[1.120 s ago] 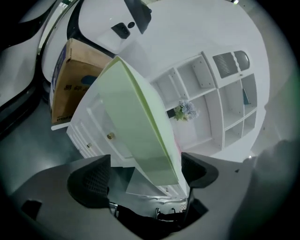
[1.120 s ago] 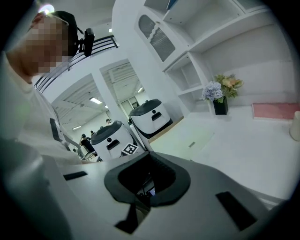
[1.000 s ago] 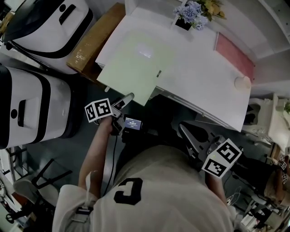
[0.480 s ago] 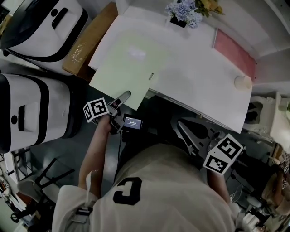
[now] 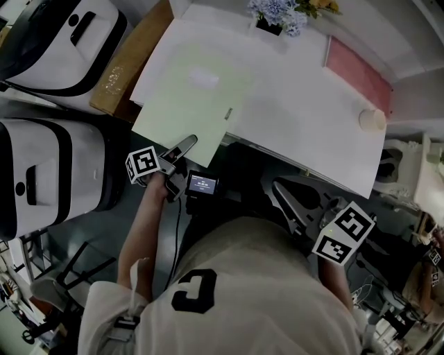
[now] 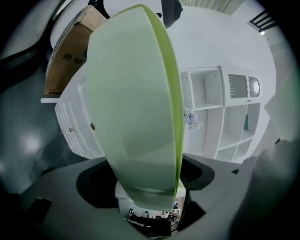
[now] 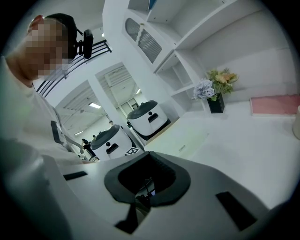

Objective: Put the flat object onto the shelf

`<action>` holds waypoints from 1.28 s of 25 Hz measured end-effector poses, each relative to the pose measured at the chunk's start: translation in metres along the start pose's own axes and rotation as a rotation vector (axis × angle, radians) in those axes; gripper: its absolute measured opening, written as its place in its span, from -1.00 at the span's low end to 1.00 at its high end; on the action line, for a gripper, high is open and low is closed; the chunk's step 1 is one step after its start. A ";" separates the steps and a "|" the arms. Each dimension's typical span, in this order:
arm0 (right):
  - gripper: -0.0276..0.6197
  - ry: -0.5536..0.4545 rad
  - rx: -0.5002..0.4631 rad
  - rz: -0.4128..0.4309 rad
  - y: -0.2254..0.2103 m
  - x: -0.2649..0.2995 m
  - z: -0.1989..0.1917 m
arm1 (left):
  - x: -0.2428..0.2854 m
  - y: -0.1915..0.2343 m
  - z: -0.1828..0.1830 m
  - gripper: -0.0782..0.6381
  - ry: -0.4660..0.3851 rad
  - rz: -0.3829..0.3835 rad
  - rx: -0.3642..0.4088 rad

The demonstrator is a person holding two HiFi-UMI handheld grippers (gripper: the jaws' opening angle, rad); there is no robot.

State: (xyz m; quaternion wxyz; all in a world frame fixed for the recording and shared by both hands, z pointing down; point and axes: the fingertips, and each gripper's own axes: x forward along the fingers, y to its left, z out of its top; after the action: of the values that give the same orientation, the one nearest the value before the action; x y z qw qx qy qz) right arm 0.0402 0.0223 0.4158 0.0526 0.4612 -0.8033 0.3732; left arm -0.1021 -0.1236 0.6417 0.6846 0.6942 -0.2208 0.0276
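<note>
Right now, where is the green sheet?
Head view, upper left: green sheet lies on the white table, beside the cardboard box, near corner overhanging the edge.

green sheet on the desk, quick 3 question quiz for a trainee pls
1. True or false: the green sheet lies wholly on the white desk.
2. What stands at the desk's far edge? A flowers B laptop C kettle
3. Which claw has the sheet between its jaws?
Key: 1 false, its near corner overhangs the edge. 2 A. 3 the left claw; its jaws have just been closing, with the sheet between them.
</note>
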 end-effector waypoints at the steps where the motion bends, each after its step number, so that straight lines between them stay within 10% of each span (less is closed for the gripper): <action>1: -0.85 0.002 -0.005 0.003 0.001 0.001 0.001 | -0.001 0.000 -0.001 0.32 -0.001 -0.003 -0.004; 32: -0.85 0.004 -0.087 0.046 0.026 0.023 -0.004 | -0.025 -0.039 0.008 0.05 -0.156 -0.290 -0.261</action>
State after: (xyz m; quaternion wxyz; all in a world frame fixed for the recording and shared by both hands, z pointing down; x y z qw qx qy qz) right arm 0.0059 0.0162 0.4144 0.0656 0.4389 -0.8292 0.3398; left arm -0.1134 -0.1255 0.5966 0.7465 0.6239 -0.1725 -0.1539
